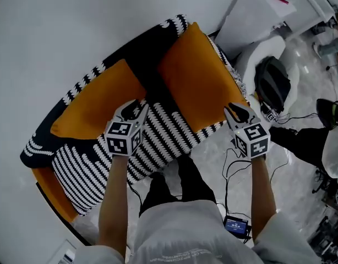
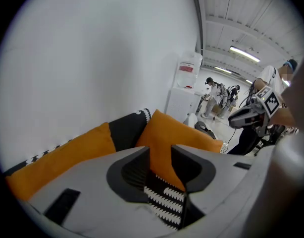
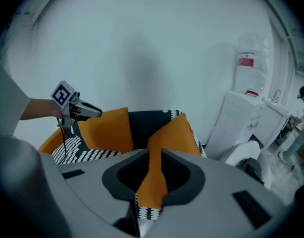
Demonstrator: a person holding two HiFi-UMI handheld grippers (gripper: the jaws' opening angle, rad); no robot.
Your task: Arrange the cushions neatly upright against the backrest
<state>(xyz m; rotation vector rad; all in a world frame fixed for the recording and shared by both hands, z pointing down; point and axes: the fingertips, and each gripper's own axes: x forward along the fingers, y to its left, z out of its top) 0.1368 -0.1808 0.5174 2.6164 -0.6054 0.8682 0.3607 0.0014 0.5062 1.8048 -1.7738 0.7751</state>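
Two orange cushions lean on the backrest (image 1: 140, 55) of a black-and-white patterned sofa. The left cushion (image 1: 97, 106) (image 2: 68, 155) (image 3: 107, 130) slumps low; the right cushion (image 1: 196, 81) (image 2: 177, 133) (image 3: 174, 133) stands taller by the sofa's right end. My left gripper (image 1: 137, 108) (image 2: 161, 157) hovers open over the seat (image 1: 169, 133) between the cushions, nothing in its jaws. My right gripper (image 1: 235, 111) (image 3: 155, 162) is off the right cushion's front corner, its jaws a narrow gap apart and open. The cushion shows through that gap, farther off.
A white water dispenser (image 1: 257, 10) (image 3: 246, 118) stands right of the sofa. A black backpack (image 1: 273, 84) rests on a white chair. Cables (image 1: 235, 164) and a small screen device (image 1: 236, 225) lie on the floor by my legs. People (image 2: 216, 93) stand far back.
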